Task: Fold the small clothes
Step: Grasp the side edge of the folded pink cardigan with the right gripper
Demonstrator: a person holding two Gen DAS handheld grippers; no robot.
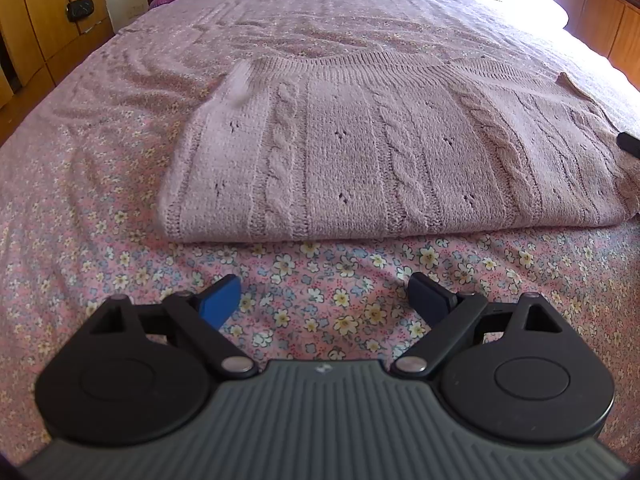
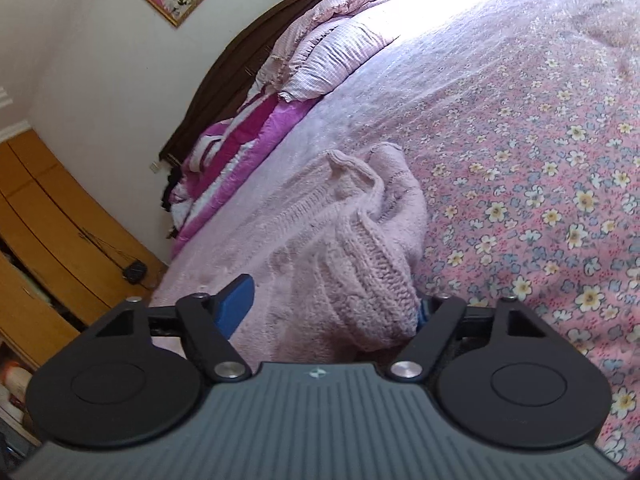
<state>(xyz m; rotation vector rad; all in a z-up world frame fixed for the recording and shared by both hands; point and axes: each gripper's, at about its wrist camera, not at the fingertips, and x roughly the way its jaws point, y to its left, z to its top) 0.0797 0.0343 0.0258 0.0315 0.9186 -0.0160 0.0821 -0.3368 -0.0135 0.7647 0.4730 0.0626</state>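
Pink cable-knit sweater (image 1: 380, 152) lies flat, part-folded, on the floral bed sheet (image 1: 100, 240), at 12 o'clock of my left gripper (image 1: 324, 300); jaws wide, empty, waiting clear. My right gripper (image 2: 332, 304) straddles the bunched sweater edge, jaws partly open, pads not visibly clamped, positioned to lift for folding.

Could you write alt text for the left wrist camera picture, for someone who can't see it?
A pink cable-knit sweater lies folded flat on a floral bedsheet. In the foreground the left gripper is above the sheet just short of the sweater's near edge, jaws open and empty.
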